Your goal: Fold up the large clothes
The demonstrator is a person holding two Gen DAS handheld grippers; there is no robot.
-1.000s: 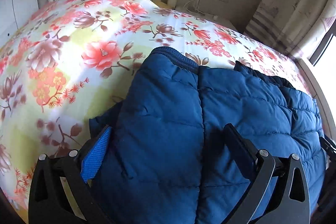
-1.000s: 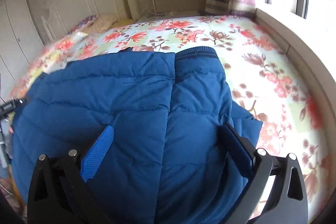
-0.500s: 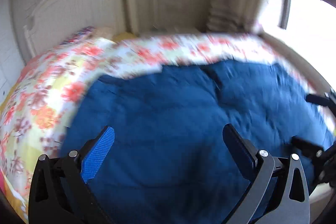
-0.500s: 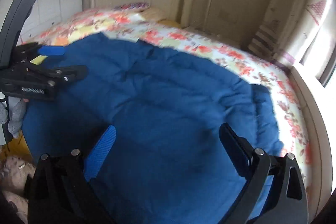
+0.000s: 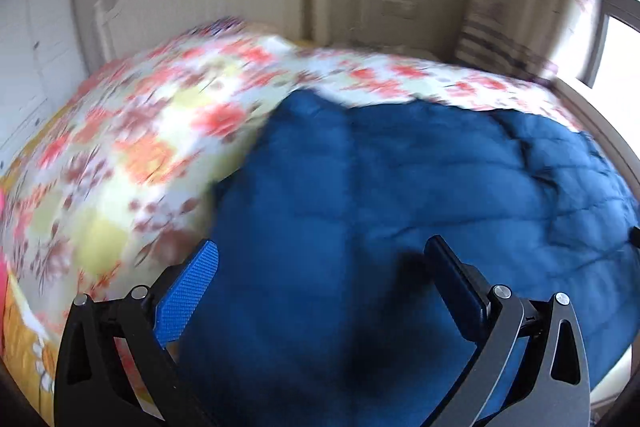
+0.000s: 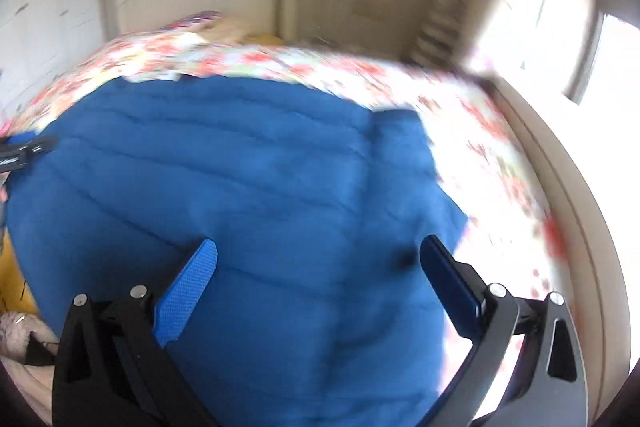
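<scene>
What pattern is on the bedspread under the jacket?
Floral: red, orange and brown flowers on a pale bedspread, clearest in the left wrist view despite blur.

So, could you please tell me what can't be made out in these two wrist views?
- Left wrist: the floral bedspread pattern is motion-blurred.
- Left wrist: the blue padded jacket's near edge is hidden behind the left tongs.
- Right wrist: the window side is overexposed; the jacket's folds are blurred behind the right tongs.
</scene>
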